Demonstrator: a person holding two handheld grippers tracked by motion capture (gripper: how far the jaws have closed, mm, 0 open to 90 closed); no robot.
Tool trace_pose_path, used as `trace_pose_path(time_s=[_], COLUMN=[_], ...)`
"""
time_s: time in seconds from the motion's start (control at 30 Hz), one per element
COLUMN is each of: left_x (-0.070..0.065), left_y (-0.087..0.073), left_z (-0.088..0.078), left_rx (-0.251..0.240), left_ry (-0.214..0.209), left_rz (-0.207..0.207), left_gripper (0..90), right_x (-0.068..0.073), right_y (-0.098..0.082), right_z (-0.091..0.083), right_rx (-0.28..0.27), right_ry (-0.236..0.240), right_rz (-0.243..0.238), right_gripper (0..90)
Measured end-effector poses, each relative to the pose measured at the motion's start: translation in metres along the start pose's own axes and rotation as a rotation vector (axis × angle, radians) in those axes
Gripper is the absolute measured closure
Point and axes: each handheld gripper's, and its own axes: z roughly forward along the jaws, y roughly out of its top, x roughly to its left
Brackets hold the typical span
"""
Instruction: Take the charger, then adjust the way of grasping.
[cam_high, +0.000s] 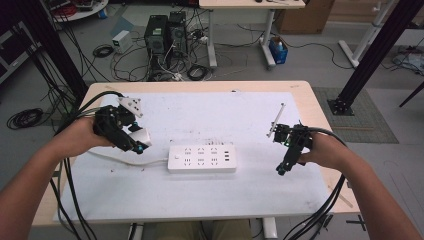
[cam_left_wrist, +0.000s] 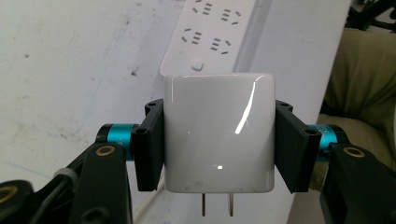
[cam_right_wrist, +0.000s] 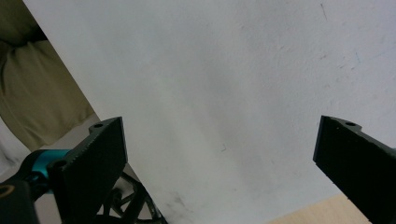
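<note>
The left tool (cam_left_wrist: 219, 140) is clamped on a white charger (cam_left_wrist: 219, 133), held above the surface (cam_high: 210, 200) near its left edge, prongs pointing back toward the person. The power strip (cam_high: 201, 159) lies at the middle. The right tool (cam_right_wrist: 219, 154) hangs near the right edge, jaws apart and empty. The glossy charger could slip or twist if pushed at an angle; misaligned prongs would shove the unheld strip.

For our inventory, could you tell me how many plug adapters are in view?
1: a white plug adapter clamped in the left gripper, left of the power strip.
</note>
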Motion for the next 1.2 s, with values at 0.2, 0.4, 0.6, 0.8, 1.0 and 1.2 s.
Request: trace_pose_path(time_s=[0.2,0.4,0.6,0.8,1.0,1.2], left_x=[-0.004,-0.007,-0.011,-0.016,-0.019,-0.027], left_y=[0.011,0.019,0.026,0.035,0.050,0.069], left_z=[0.003,0.007,0.009,0.013,0.024,0.040], left_rx=[0.006,0.016,0.010,0.009,0.022,0.034], left_ry=[-0.011,-0.021,-0.019,-0.024,-0.038,-0.036], left_rz=[0.034,0.063,0.074,0.092,0.129,0.176], left_gripper=[42.6,42.6,42.6,42.6,42.6,42.6], right_x=[0.003,0.004,0.004,0.006,0.011,0.019], right_y=[0.000,-0.004,-0.004,-0.002,0.004,0.008], right_z=[0.000,-0.004,-0.006,-0.006,-0.008,-0.011], right_rx=[0.000,-0.029,-0.062,-0.121,-0.243,-0.396], right_ry=[0.001,-0.006,-0.011,-0.002,0.055,0.195], right_rz=[-0.002,0.058,0.085,0.147,0.211,0.304], right_gripper=[2.2,2.2,2.2,2.2,2.2,2.2])
